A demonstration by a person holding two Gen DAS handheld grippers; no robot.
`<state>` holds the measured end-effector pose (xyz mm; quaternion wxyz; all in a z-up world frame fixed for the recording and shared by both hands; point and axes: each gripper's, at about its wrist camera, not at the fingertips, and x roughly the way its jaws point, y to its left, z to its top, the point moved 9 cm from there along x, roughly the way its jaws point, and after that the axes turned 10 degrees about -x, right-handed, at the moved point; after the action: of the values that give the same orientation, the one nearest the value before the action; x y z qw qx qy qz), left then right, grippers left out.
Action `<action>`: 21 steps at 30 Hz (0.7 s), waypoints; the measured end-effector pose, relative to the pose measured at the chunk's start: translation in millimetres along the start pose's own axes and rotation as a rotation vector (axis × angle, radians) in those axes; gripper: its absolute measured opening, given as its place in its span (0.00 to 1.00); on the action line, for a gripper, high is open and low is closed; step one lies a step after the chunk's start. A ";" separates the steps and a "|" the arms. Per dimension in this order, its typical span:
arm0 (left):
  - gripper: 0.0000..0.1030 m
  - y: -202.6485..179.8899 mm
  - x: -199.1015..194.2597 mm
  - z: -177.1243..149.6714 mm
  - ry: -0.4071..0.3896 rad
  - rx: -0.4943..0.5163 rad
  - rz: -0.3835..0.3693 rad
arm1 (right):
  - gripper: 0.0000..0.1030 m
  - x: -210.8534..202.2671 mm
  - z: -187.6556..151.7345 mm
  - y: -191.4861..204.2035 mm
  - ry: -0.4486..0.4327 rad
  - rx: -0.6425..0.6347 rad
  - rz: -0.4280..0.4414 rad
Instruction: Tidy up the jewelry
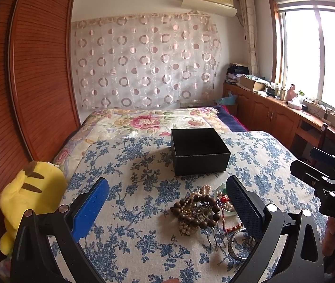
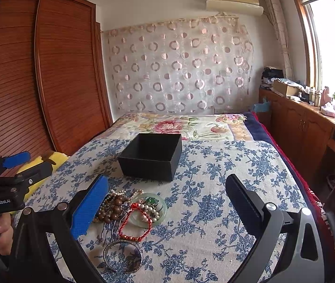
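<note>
**beadhoarder:** ok so what's on the bed? I see a tangle of jewelry (image 2: pixel 129 212) sitting on that blue-and-white floral cloth (image 2: pixel 214 188), which looks like a coarse woven cotton.

**gripnerd:** Yep, all one heap, nothing sorted. Chunky round wooden beads (image 1: pixel 198 212) in dark brown, matte. Strings of small pearly beads (image 2: pixel 118 193) snaking around them, glossy. A red braided cord bracelet (image 2: pixel 135 226) with little red beads along its near edge, looped in an oval. Under the far side of the pile there's a pale green translucent bangle (image 2: pixel 161 212), smooth like jade or glass, can't tell which. A metal hair comb (image 2: pixel 110 233) pokes its thin prongs toward the camera, and nearest of all a flat silvery bangle (image 2: pixel 122 255) lies on the cloth.

**beadhoarder:** and the box?

**gripnerd:** Black box (image 2: pixel 152 156), square, lidless, matte with a slight pebbled card texture, sharp corners. It sits on the cloth just beyond the heap, not touching it. Looks empty from the right wrist view, though I can't see the near bit of the floor.

**beadhoarder:** grippers doing anything?

**gripnerd:** Both spread wide, nothing between the fingers. Left gripper (image 1: pixel 167 210) hovers with the heap near its right-hand finger; right gripper (image 2: pixel 167 207) has the heap against its left-hand one. Pads are grainy blue foam-like rubber (image 2: pixel 89 210) on black angular frames.

**beadhoarder:** that yellow thing?

**gripnerd:** Plush toy (image 1: pixel 33 198), fuzzy, brown stripes, at the bed's left edge beside the slatted wooden wardrobe (image 1: pixel 26 70).
</note>
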<state>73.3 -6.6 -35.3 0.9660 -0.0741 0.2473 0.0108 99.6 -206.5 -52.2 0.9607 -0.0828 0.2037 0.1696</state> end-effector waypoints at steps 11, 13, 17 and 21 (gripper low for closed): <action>0.94 -3.7 -0.5 4.7 -0.003 0.001 -0.001 | 0.98 -0.9 3.0 1.5 -0.002 0.000 0.000; 0.94 -0.5 -0.8 1.6 -0.003 -0.002 0.000 | 0.98 -1.1 3.0 1.1 -0.003 0.001 0.001; 0.94 -0.4 -0.8 1.6 -0.004 -0.002 -0.001 | 0.98 -1.5 3.1 0.9 -0.004 0.002 0.000; 0.94 -0.4 -0.9 1.7 -0.004 -0.002 -0.001 | 0.98 -1.4 3.3 1.5 -0.004 0.002 0.001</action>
<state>73.3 -6.8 -33.4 0.9664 -0.0755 0.2454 0.0106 99.1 -204.8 -48.8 0.9611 -0.0813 0.2018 0.1702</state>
